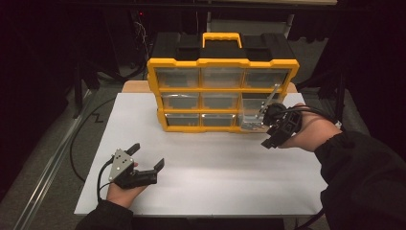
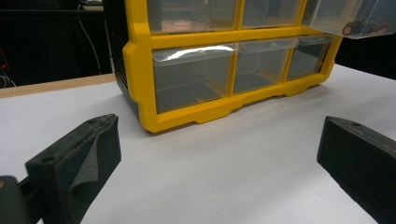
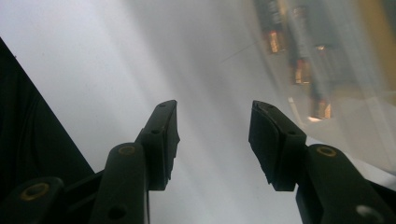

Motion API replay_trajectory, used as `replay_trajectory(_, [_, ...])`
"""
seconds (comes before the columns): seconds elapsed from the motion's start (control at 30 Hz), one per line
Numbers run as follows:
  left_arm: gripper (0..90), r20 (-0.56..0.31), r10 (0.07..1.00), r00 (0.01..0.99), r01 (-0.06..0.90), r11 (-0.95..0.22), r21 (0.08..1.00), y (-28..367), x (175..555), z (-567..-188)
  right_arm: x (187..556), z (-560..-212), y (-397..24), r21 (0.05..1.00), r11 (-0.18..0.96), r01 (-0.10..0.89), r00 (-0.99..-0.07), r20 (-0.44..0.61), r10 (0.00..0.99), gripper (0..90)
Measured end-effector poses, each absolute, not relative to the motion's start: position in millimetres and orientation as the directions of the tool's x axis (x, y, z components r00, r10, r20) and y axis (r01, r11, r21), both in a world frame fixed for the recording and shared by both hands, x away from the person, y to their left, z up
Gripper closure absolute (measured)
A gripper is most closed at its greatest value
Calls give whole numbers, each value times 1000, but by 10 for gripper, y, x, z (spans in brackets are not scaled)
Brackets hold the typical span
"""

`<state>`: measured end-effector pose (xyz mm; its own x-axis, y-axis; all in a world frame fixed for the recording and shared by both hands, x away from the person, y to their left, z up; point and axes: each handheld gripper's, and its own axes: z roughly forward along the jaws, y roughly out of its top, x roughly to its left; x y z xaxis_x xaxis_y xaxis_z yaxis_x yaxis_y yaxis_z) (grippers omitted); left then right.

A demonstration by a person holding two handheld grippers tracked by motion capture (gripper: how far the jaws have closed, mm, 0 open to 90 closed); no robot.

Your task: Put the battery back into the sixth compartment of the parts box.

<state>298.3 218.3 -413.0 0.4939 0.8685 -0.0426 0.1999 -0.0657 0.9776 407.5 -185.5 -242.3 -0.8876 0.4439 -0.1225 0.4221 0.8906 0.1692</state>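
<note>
The box of drawers [image 1: 222,91] has a bright yellow plastic frame that looks smooth and a little shiny, and its small drawers [image 2: 194,77] are clear, glossy plastic you can see through. The table [image 1: 201,167] has a flat white top that looks matt and smooth, with a strip of light brown wood at its far edge. The left gripper [image 1: 149,156] has black, dull, foam-like pads [image 2: 88,154] and a grey metal plate on top.

Surface: a white rectangular tabletop [image 1: 201,177] lay over a tan wooden board [image 1: 134,86].
Floor: grey, with a black cable [image 1: 76,139] that trailed left.
</note>
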Motion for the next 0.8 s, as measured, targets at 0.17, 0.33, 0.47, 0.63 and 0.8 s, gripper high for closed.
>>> replay_trajectory(0.17, [4,-44,869,494,199,-64,978,2182,2981,-4128,4050,-2608,-1840,162,887,433,-884,-115,452,510])
replay_trajectory(0.33, [4,-42,869,494,199,-66,978,2183,2983,-4130,4019,-2771,-1836,162,886,435,-886,-99,453,488])
replay_trajectory(0.47, [4,-44,868,494,201,-65,977,2179,2980,-4131,3996,-2885,-1822,150,889,432,-887,-105,449,472])
replay_trajectory(0.63, [4,-44,869,493,199,-64,978,2180,2980,-4130,3973,-3014,-1794,150,891,428,-889,-109,445,448])
replay_trajectory(0.8, [4,-44,868,494,199,-64,978,2180,2979,-4130,3954,-3176,-1764,150,886,439,-885,-99,456,419])
